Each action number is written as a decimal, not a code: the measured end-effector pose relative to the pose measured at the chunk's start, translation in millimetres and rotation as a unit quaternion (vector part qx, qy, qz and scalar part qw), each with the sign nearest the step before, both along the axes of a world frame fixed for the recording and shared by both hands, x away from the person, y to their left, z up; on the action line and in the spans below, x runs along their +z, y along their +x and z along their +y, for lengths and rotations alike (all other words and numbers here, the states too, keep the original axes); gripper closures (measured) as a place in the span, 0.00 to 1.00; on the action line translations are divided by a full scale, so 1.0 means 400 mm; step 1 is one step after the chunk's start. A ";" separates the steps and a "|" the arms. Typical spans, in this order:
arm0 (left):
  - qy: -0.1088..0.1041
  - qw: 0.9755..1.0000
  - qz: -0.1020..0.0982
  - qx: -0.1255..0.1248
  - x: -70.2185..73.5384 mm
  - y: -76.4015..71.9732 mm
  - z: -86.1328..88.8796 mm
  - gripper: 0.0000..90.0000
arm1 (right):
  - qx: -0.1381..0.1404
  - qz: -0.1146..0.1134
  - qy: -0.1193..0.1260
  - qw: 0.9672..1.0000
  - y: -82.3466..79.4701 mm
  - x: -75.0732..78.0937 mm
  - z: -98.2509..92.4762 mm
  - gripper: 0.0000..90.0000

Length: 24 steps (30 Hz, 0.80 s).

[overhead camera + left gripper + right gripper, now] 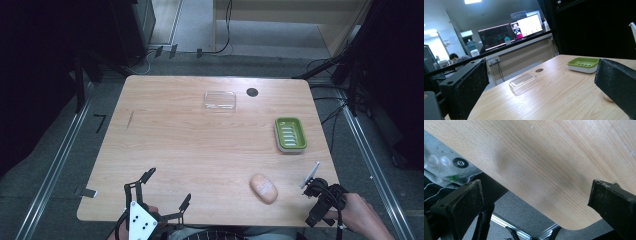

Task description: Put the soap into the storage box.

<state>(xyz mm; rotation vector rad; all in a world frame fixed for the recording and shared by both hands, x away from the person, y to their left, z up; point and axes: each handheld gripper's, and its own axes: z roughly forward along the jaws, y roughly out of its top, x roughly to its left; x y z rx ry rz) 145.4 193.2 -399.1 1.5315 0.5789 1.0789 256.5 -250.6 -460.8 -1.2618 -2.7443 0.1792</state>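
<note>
Peach-coloured and oval, the soap bar [263, 188] is seen lying flat on the table [200, 145] near its near edge, towards the near right corner, just left of the right gripper [312, 176]. That gripper's jaws are spread wide over the corner, nothing held or touched. The left gripper [167, 187] is likewise spread, empty, at the near edge.

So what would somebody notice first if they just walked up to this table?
Probably the bright green soap dish near the table's right edge, then the peach-coloured soap bar lying nearer the person. A clear plastic lid sits at the far side.
</note>
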 end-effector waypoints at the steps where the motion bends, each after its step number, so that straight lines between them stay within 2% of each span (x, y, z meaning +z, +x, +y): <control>1: 0.000 1.000 0.001 0.002 0.000 0.000 0.000 0.00 | 0.000 -0.001 0.002 1.000 0.000 -0.001 0.001 0.00; 13: 0.002 1.000 0.000 0.000 0.000 -0.001 -0.002 0.00 | 0.006 -0.001 0.001 1.000 0.000 0.006 0.025 0.00; 24: 0.002 1.000 0.001 -0.002 -0.001 0.003 -0.004 0.00 | 0.009 -0.012 0.007 1.000 -0.001 0.021 0.050 0.00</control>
